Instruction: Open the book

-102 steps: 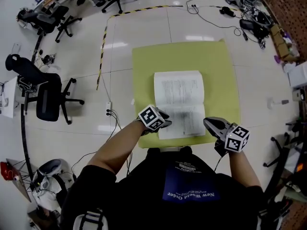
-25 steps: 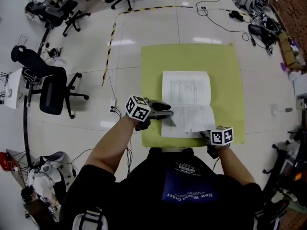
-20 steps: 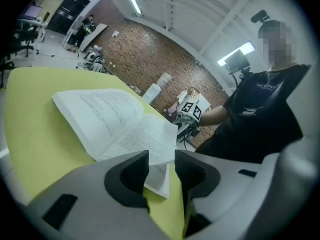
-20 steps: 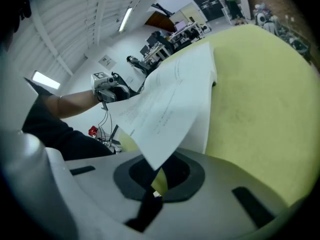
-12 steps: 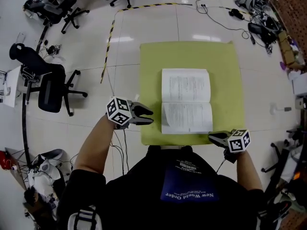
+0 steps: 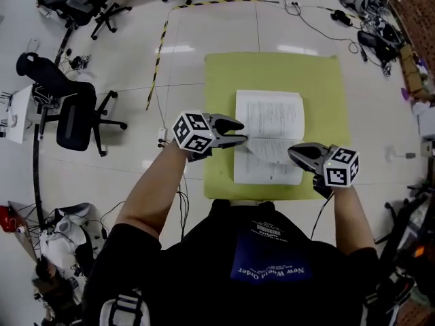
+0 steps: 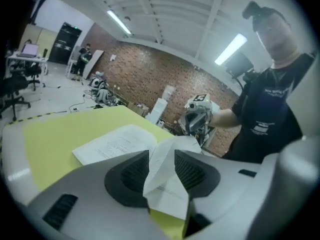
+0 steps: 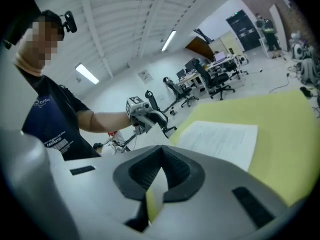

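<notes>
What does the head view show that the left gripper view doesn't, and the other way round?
Only the head view shows the marker cube on the left claw and the forearm behind it. Only the left gripper view shows the ceiling lights and the inner faces of that claw's parted jaws, with paper standing between them. Both show the open book, the green mat, and the right claw shut on the lifted page.
</notes>
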Motion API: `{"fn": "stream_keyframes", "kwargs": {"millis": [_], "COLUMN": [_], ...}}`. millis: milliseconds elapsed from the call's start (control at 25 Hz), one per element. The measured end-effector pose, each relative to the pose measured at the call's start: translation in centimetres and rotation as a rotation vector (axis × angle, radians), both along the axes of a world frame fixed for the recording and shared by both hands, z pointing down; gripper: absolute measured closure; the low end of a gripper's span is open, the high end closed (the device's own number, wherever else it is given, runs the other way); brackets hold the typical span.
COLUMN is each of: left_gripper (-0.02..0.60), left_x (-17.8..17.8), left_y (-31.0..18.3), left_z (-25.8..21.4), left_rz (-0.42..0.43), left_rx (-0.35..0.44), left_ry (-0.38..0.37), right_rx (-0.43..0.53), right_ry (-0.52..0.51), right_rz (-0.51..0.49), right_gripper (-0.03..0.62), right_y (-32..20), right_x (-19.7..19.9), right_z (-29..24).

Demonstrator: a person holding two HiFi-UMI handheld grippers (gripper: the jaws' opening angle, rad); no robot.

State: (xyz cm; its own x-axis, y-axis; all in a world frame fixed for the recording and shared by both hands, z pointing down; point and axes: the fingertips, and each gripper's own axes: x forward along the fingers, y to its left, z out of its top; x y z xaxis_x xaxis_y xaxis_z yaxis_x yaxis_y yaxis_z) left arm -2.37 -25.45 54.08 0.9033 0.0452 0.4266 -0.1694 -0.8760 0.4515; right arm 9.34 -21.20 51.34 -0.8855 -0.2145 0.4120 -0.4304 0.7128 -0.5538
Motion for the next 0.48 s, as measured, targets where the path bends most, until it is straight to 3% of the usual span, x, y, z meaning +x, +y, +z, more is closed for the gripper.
{"fn": "stream_keyframes", "kwargs": {"millis": [120, 240, 400, 480], "left_gripper": [0.433, 0.433, 0.433, 0.434], "left_x": [0.5, -0.1, -1.3, -1.0], "left_y": [-0.5, -0.7, -4.8, -5.6], "left_z": [1.2, 2.1, -0.4, -1.0], "left_rz": [-0.073, -0.095, -0.246, -0.253], "left_rx": [-0.068, -0.075, -0.112, -0.131], "left_ry": [0.049, 0.051, 0.168, 0.176], "right_rx": [-0.003, -0.058, -0.111, -0.094], "right_ry": [-0.037, 0.02, 0.089, 0.116], "right_rz": [0.072, 0.115, 0.03, -0.048], "right_gripper": [0.608, 0.608, 0.608, 0.608], "right_y": [-1.3, -2.0, -1.2, -0.7], "right_x": [0.2, 1.4, -1.0, -3.5], "right_z": [-0.7, 1.8, 3.7, 3.7]}}
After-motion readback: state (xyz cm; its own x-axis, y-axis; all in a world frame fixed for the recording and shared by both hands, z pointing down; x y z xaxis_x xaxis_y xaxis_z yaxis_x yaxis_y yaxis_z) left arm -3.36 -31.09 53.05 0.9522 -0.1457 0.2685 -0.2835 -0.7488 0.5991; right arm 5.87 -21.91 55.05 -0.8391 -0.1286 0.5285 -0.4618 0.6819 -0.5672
